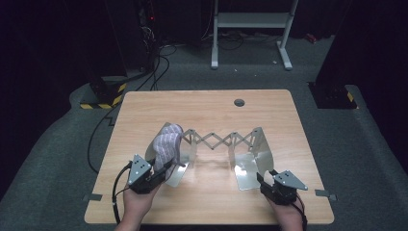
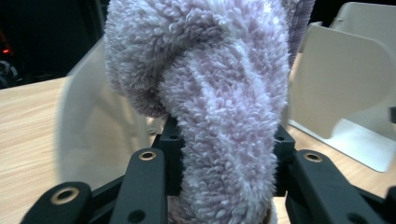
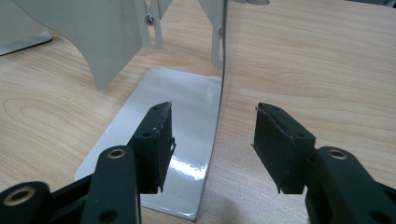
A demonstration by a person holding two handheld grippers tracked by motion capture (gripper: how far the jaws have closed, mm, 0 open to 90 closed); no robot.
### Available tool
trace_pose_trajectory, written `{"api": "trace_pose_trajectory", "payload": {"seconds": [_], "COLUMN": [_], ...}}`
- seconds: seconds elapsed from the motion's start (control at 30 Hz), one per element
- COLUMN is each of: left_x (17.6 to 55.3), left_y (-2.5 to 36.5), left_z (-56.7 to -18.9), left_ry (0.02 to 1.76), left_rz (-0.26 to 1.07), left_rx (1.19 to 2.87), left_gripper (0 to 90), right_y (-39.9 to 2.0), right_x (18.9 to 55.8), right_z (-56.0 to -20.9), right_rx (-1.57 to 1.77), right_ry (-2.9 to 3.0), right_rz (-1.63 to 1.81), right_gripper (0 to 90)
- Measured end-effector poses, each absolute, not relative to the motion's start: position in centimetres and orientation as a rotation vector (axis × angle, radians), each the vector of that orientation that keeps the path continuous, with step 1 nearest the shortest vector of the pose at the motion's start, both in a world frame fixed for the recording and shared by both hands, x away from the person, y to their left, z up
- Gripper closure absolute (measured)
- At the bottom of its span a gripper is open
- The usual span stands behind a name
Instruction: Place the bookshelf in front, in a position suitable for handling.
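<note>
Item: one fluffy lilac-and-white sock, draped over the left end plate of an expandable metal rack that stands near the middle of the wooden table, somewhat toward your edge. Your left gripper sits at the rack's left end, close to the table's near left corner; in the left gripper view its jaws are clamped on the sock, the pile bulging out between the black pads and rising in a thick fold that blocks most of what lies ahead. Behind the fold, that view shows the pale curved plate on one side and a second pale panel on the other. Item: rack, scissor-lattice link across the back, upright sheet-metal panels at both ends, each with a glossy flat foot resting on the table. Your right gripper is at the rack's right end, toward the table's near right corner. In the right gripper view its jaws stand apart, one on either side of the thin upright edge of the right panel, without pressing on it; the left pad hangs over the shiny base plate, the right pad over bare wood. Item: table, light wood grain, with a round cable hole near the far edge.
</note>
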State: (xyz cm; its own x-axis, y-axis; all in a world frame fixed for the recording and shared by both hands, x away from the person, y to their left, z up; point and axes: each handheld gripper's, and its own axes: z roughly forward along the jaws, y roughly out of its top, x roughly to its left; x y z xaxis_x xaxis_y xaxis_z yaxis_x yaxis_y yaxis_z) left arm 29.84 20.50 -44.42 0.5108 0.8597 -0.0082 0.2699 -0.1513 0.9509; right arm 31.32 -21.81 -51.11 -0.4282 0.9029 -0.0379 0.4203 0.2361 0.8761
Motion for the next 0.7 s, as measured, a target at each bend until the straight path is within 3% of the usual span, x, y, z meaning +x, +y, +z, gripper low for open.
{"api": "trace_pose_trajectory", "payload": {"seconds": [0.7], "left_x": [31.2], "left_y": [19.5], "left_z": [-46.3], "left_ry": [0.985], "left_rz": [0.592], "left_rx": [1.689], "left_gripper": [60.7], "right_y": [-21.8], "right_x": [31.3], "right_z": [-51.1], "right_rx": [1.206], "right_ry": [1.957], "right_rz": [1.126], "right_gripper": [47.0]}}
